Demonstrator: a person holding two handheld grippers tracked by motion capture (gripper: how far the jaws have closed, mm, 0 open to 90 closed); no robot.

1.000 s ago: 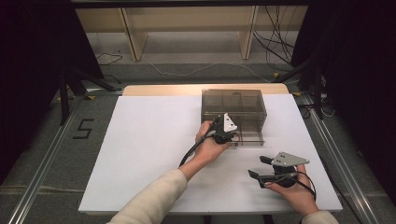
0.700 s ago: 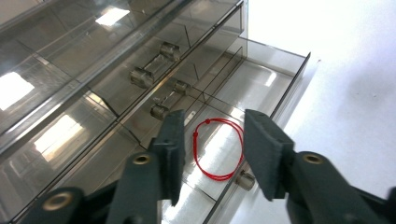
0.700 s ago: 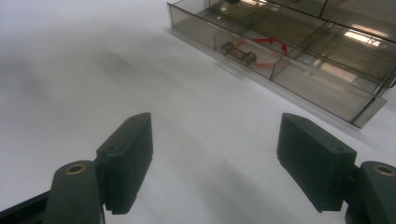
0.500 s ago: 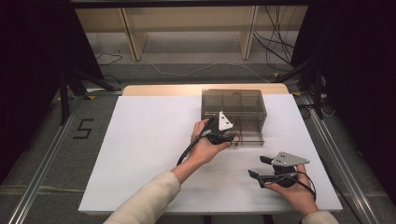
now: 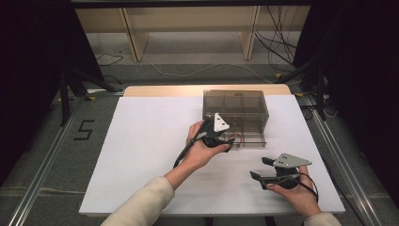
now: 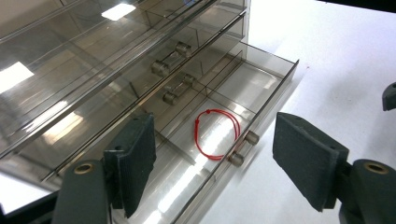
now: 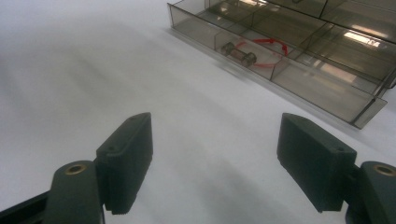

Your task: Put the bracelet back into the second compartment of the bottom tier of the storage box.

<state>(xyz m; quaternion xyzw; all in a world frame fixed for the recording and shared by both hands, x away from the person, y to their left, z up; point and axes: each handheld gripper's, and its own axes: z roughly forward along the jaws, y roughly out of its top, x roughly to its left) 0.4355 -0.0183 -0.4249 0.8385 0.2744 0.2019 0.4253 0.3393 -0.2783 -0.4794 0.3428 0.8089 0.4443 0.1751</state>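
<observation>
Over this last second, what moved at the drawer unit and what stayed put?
The left gripper drew back slightly from the smoky drawer unit toward the person; its jaws stand open over the pulled-out bottom drawer, where the red loop lies. The right gripper stayed open above the white tabletop.

Red cord loop point(image 6: 217, 134), prob. bracelet, in open btm drawer point(image 6: 261, 100).

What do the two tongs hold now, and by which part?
Nothing. The left tongs stand open above the pulled-out drawer with the red string; the right tongs are open over the white table.
</observation>
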